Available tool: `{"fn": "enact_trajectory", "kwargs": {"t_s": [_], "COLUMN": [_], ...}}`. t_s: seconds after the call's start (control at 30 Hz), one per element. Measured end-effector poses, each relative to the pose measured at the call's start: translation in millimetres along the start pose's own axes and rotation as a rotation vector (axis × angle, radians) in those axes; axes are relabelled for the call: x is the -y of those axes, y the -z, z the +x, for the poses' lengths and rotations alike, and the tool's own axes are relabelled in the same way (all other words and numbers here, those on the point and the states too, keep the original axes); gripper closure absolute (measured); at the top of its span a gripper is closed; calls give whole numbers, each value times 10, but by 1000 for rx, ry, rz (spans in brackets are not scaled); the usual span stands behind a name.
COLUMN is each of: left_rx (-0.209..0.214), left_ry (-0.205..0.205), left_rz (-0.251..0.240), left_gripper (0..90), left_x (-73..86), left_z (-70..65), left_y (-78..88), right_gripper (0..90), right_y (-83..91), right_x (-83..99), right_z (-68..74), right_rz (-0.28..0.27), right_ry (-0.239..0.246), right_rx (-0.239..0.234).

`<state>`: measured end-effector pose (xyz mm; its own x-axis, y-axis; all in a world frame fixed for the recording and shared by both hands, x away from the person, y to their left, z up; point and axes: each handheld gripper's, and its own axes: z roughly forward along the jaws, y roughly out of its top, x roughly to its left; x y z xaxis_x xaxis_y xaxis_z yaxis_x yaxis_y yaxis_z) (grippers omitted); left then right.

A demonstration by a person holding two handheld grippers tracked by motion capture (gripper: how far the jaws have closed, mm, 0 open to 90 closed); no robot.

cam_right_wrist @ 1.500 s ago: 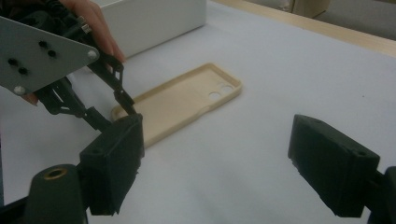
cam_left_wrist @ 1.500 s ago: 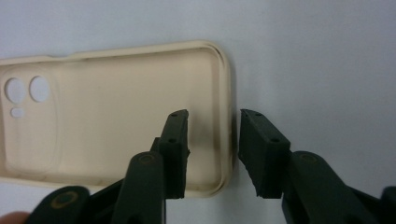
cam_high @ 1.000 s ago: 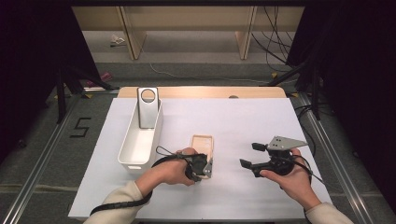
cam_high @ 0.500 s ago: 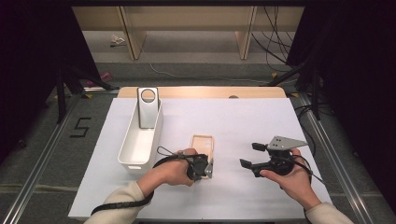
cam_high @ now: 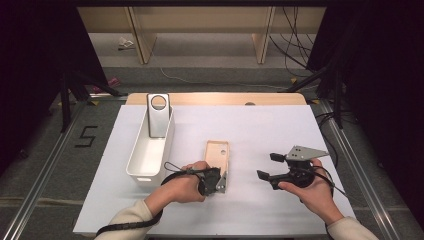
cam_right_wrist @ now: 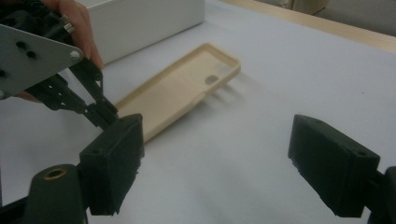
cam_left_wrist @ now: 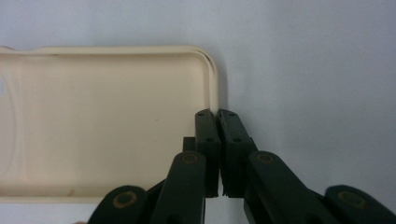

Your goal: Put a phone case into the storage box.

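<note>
1. Left gripper (cam_high: pixel 218 181), from the high view, sat at the near end of the cream phone case (cam_high: pixel 217 156), which lay open side up mid-table beside the white bin (cam_high: pixel 137 162). Right gripper (cam_high: pixel 267 167) hovered well off to the side, probably just waiting.
2. Left gripper view: jaws had just been closing and were clamped on the case's thin side wall (cam_left_wrist: pixel 214 79), looks like a grab to lift it.
3. Right gripper view: its own jaws were spread wide over bare table, nothing between them.
</note>
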<state>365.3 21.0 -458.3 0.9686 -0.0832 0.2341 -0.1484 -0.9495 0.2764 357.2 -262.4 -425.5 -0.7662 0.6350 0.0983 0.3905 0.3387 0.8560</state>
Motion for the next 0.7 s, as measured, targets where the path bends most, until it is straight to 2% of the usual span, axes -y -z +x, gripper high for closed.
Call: {"fn": "enact_trajectory", "kwargs": {"t_s": [0.2,0.33,0.43,0.7], "left_rx": [-16,-26,-35,-38], "left_ry": [6,31,25,4], "left_rz": [-20,-42,-47,-48], "left_gripper": [870,871,871,872], "left_x": [34,43,30,-16], "left_z": [-11,-28,-30,-42], "left_y": [87,133,168,198], "right_gripper": [197,204,213,234], "right_y": [-16,-40,-85,-281], "right_x": [-3,-20,-38,-113], "right_z": [3,7,2,-54], "right_rz": [6,9,11,28], "right_ry": [0,-13,-18,-68], "right_rx": [2,4,7,2]}}
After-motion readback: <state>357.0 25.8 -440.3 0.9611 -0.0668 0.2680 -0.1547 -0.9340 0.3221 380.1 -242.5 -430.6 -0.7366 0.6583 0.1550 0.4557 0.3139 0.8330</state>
